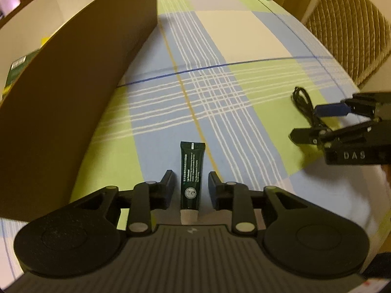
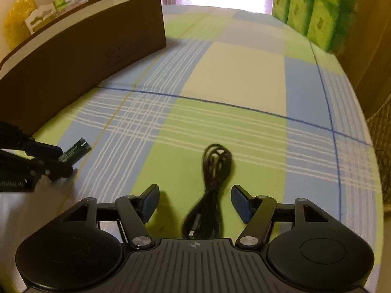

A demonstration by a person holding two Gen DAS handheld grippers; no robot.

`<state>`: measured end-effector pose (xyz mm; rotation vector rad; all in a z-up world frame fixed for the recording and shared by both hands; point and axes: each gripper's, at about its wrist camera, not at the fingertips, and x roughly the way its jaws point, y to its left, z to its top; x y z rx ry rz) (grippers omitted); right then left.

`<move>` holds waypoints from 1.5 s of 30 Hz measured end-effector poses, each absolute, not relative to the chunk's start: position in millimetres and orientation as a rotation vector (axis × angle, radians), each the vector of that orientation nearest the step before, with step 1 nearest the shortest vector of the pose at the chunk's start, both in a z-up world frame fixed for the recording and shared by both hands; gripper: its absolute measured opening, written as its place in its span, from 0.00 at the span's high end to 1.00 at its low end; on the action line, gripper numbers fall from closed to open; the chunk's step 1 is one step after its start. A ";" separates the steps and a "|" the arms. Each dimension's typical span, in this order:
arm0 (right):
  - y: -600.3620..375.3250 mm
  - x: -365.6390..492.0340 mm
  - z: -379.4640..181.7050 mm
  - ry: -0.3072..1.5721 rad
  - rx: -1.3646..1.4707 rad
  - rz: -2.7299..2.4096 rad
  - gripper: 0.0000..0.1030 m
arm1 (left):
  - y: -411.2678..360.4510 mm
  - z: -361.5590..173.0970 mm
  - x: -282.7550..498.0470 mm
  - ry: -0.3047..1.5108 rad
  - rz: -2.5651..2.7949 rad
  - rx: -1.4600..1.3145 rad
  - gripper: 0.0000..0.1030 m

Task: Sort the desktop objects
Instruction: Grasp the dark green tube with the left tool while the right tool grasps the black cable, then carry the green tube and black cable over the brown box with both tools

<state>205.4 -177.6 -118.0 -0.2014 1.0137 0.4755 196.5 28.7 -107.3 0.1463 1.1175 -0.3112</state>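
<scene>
Left gripper point(image 1: 191, 188) low over the plaid tablecloth point(image 1: 244, 48), jaws spread, a dark green tube point(image 1: 191, 175) lying flat between the fingers with a gap on each side, pale cap end toward the gripper body; tall brown cardboard box point(image 1: 73, 97) stands close on its left. Right gripper point(image 2: 195, 201) also spread, straddling a coiled black cable point(image 2: 215, 171) that lies on a green square of the cloth, neither finger touching it. The two grippers sit side by side, near each other; stacked green packs point(image 2: 312, 9) at the table's far edge.
</scene>
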 end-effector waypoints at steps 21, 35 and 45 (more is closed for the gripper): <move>-164.9 163.7 -105.2 1.028 -0.260 0.588 0.90 | 37.4 -97.6 148.2 1.116 -0.340 0.136 0.88; -164.1 145.1 -77.4 1.001 -0.187 0.635 0.90 | 54.8 -65.3 127.9 1.041 -0.330 0.078 0.88; -148.9 139.7 -41.7 0.961 -0.129 0.704 0.90 | 68.5 -22.7 122.9 0.942 -0.343 0.035 0.88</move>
